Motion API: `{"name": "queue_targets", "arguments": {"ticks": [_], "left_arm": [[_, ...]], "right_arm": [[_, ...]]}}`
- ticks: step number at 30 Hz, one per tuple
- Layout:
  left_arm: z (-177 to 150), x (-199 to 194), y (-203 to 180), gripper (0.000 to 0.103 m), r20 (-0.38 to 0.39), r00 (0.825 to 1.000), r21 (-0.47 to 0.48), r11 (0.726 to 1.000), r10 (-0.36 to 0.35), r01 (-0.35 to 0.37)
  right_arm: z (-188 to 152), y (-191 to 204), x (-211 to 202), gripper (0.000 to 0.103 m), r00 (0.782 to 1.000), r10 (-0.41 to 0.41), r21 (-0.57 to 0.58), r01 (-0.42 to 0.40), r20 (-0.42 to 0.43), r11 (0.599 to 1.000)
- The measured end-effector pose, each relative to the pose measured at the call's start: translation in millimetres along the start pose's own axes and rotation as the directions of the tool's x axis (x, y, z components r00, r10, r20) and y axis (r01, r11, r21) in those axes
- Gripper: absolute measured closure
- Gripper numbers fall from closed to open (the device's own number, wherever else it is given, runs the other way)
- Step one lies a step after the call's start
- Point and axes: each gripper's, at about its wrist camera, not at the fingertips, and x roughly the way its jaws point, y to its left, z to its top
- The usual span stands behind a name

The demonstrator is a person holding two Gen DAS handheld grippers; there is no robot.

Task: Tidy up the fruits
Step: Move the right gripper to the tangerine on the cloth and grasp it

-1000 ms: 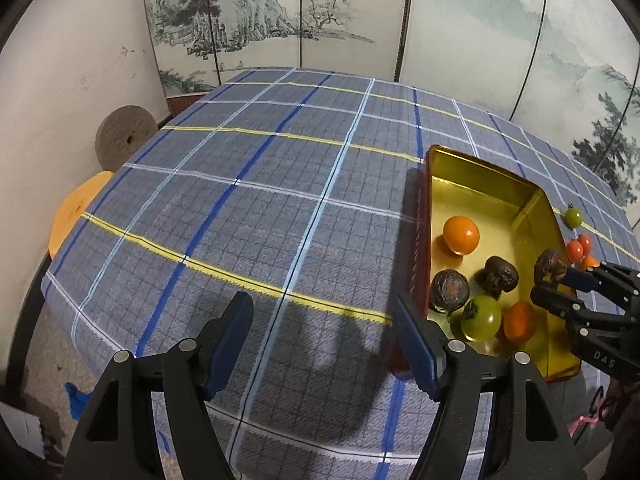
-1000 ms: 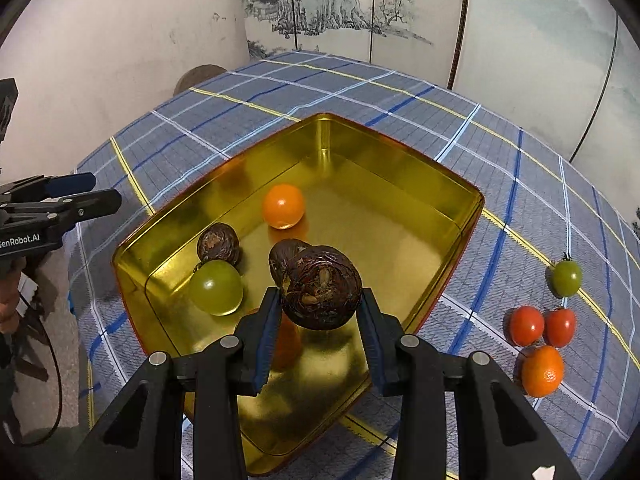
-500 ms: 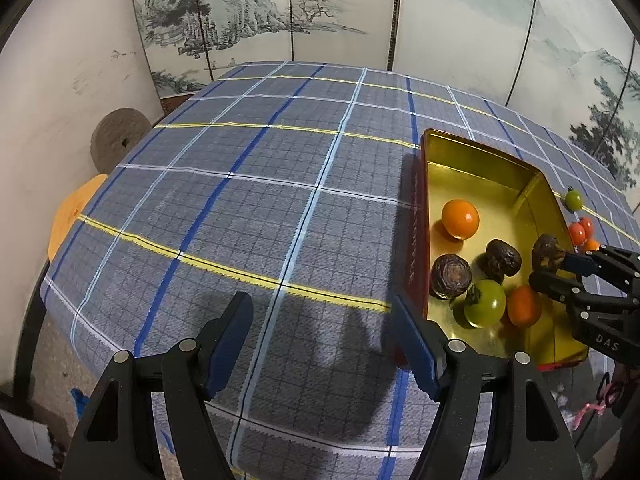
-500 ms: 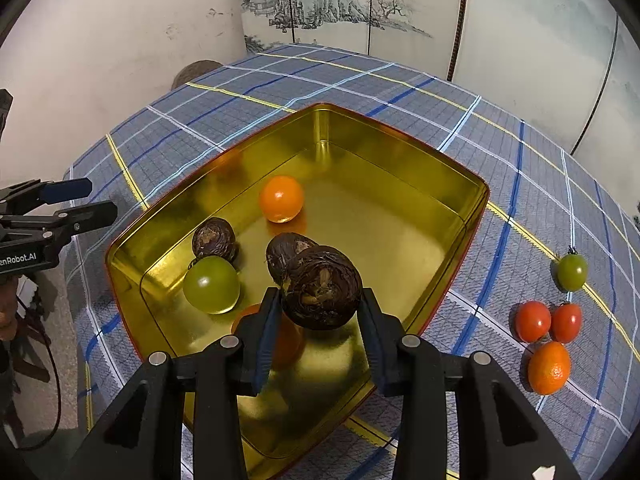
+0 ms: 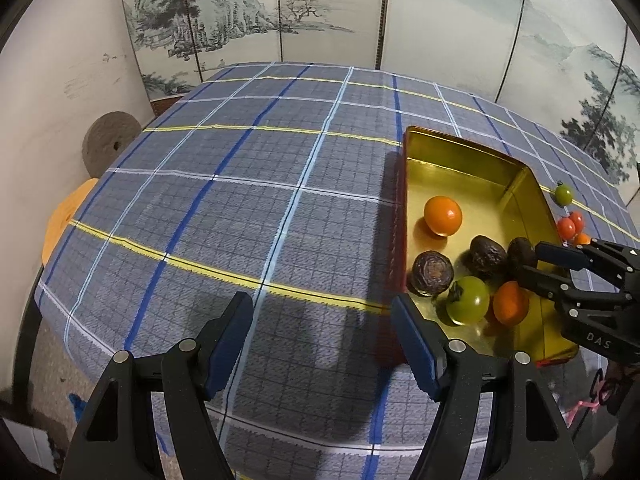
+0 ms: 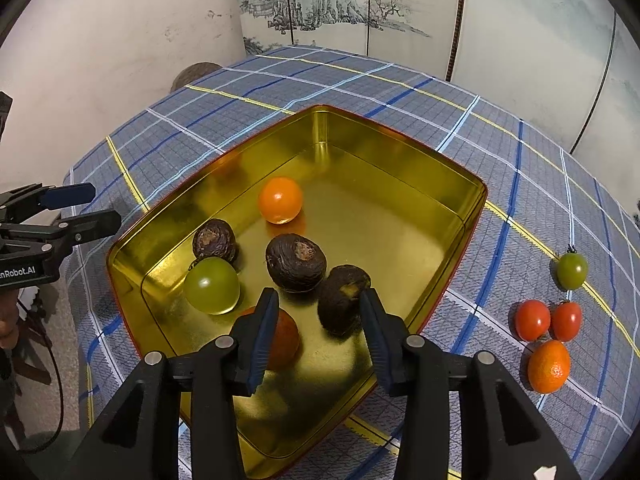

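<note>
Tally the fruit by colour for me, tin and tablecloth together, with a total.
Dark brown: 3, all in the gold tin
Orange: 3, two in the tin, one on the cloth
Green: 2, one in the tin, one on the cloth
Red: 2, both on the cloth
Total: 10

The left gripper (image 5: 322, 330) hangs over the checked tablecloth (image 5: 240, 200) with jaws apart and nothing between them. Just right of its right finger stands the gold tin (image 5: 516, 188), holding two orange fruits, a green tomato (image 5: 468, 306) and dark wrinkled fruits. Farther right, the right gripper (image 5: 530, 262) reaches into the tin — its jaws are opening, a dark fruit (image 5: 520, 254) at their tips. Beyond the tin's far side lie more small tomatoes (image 5: 570, 224) on the cloth.
</note>
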Motion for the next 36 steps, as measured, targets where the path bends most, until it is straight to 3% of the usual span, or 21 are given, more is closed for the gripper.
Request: {"name": "queue_targets", "arguments": {"ticks": [11,16,25,36], "left_arm": [[2.5,-2.7,-15.3,0.031,0.005,1.0,0.016,0.999,-0.03,0.03],[4.8,-3.7,-26.8,0.031,0.008,0.998,0.024,0.998,-0.057,0.057],[11.5,-4.3,-60.9,0.031,0.008,0.995,0.072,0.992,-0.103,0.102],[21.9,-0.4,-109.3,0.031,-0.009,0.988,0.135,0.978,-0.157,0.157]], "right_arm": [[-0.6,-10.0,-26.2,0.062,0.998,0.003,0.032,-0.005,0.065,0.999],[-13.4,-35.4,-45.1,0.057,0.994,-0.055,0.084,0.047,0.096,0.995],[-49.7,-115.3,-53.7,0.055,0.978,-0.202,0.257,0.183,0.05,0.949],[-63.5,-149.0,-28.9,0.053,0.975,-0.222,0.329,0.201,0.025,0.923]]}}
